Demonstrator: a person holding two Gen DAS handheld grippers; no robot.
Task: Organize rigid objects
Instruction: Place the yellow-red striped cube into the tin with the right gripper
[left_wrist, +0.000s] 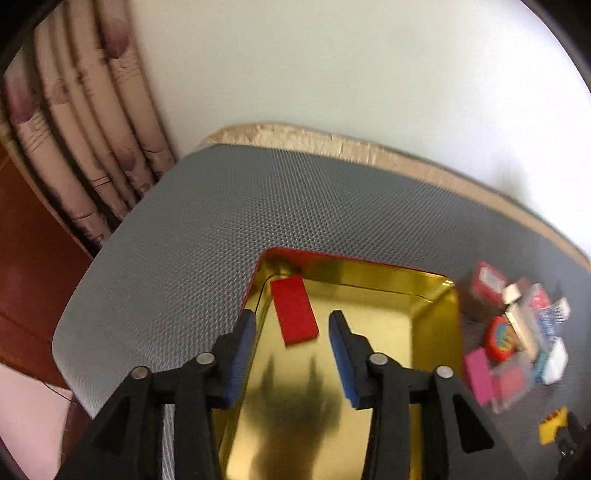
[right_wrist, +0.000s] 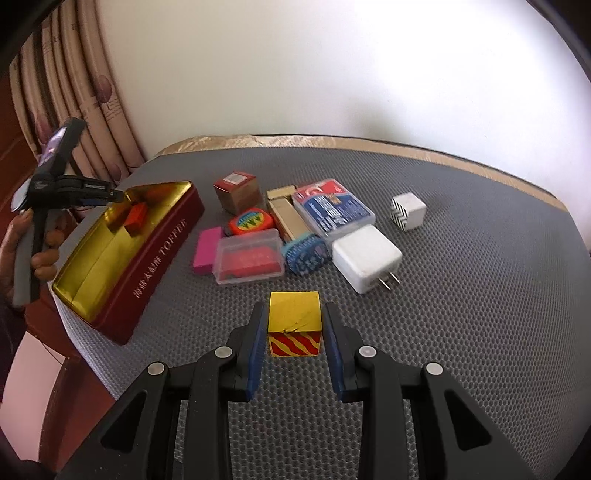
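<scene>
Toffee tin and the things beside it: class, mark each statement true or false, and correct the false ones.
1. A red block lies inside the toffee tin. True.
2. The left claw is clamped on the red block. False: its jaws stand apart above the tin, nothing between the pads.
3. The right claw has a gold cube with red stripes between its fingers. True.
4. The white charger is in the tin. False: it lies on the grey mat.
5. The pink block sits beside a clear plastic box. True.
</scene>
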